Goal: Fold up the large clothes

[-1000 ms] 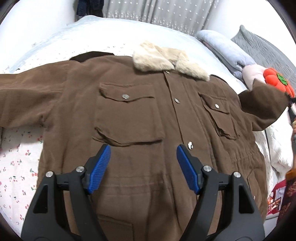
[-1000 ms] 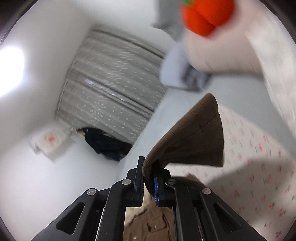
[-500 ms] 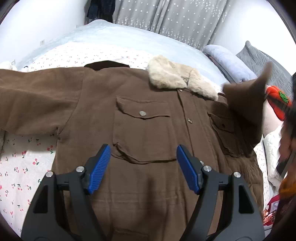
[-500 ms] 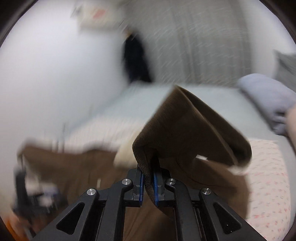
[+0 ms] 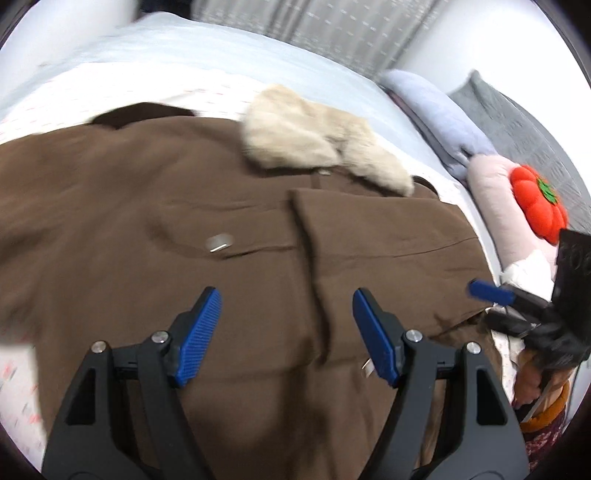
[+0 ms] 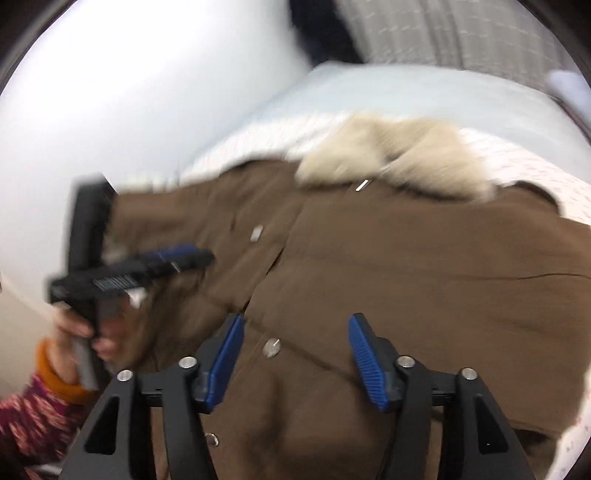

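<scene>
In the left wrist view, the left tongs (image 5: 286, 332) fill the lower part of the frame, their blue pads standing wide apart with nothing pinched between them. Directly beyond and beneath them lies the brown coat (image 5: 129, 229), spread front-up across the bed (image 5: 110, 70) and covering most of the picture. One sleeve (image 5: 369, 240) lies folded across the chest, right of centre, its cuff edge running up the middle of the frame just above the gap between the pads. A metal snap (image 5: 218, 243) shows left of that edge, blurred. Further back, the cream fur collar (image 5: 321, 140) sits at upper centre. At the right edge, the right tongs (image 5: 491, 291) hang over the coat's side, and behind them lie a pale blue pillow (image 5: 436, 114) and an orange pumpkin-shaped cushion (image 5: 535, 203).

In the right wrist view, the right tongs (image 6: 295, 354) occupy the bottom centre; the jaws have just been opening and now stand apart, empty, over the coat's button line (image 6: 271, 347). The folded sleeve (image 6: 443, 266) stretches away to the right of the pads. At the left edge, a hand (image 6: 74, 332) in a patterned sleeve holds the left tongs (image 6: 166, 258) over the coat. The fur collar (image 6: 395, 155) lies at upper centre, with a grey curtain (image 6: 461, 33) beyond.
</scene>
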Demonstrator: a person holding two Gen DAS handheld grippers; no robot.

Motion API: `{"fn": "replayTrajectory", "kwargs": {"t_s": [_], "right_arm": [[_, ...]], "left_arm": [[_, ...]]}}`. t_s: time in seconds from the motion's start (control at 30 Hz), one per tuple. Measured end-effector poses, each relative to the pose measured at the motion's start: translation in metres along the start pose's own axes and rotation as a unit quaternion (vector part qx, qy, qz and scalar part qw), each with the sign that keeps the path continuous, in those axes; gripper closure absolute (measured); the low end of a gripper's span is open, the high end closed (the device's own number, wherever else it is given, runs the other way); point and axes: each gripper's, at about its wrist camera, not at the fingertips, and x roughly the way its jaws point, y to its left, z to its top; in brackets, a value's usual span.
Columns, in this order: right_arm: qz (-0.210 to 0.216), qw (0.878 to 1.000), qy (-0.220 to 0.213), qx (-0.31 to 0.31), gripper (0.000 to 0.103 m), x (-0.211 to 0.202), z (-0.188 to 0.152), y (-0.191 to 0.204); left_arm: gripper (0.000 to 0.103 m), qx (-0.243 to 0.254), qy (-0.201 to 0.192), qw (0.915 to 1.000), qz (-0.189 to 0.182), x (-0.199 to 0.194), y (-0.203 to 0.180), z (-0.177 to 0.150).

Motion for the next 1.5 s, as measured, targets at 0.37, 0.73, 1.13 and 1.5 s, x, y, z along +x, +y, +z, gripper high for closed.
{"fn": "replayTrajectory", "kwargs": {"t_s": [0.37, 0.73, 1.13, 1.5], "right_arm": [[-0.093, 0.979, -0.098, 0.153, 0.027, -0.103, -0.004, -0.147], [-0.037, 0.956, -0.089, 0.277, 0.027, -0.06, -0.005, -0.247], [-0.139, 0.949, -0.058, 0.276, 0.096, -0.015, 0.03, -0.248], [-0.236, 0.956, -0.076, 0.156, 0.066, -0.056, 0.017, -0.169]], "left_arm": [[0.099, 0.063, 0.027, 0.997, 0.038, 0.071, -0.042, 0.046], [0.099, 0.02, -0.029, 0.9984, 0.044, 0.033, -0.014, 0.061], [0.099, 0.049, -0.043, 0.9958, 0.064, 0.07, -0.026, 0.056], [0.082, 0.053, -0.083, 0.991, 0.09, 0.044, -0.036, 0.041]]}}
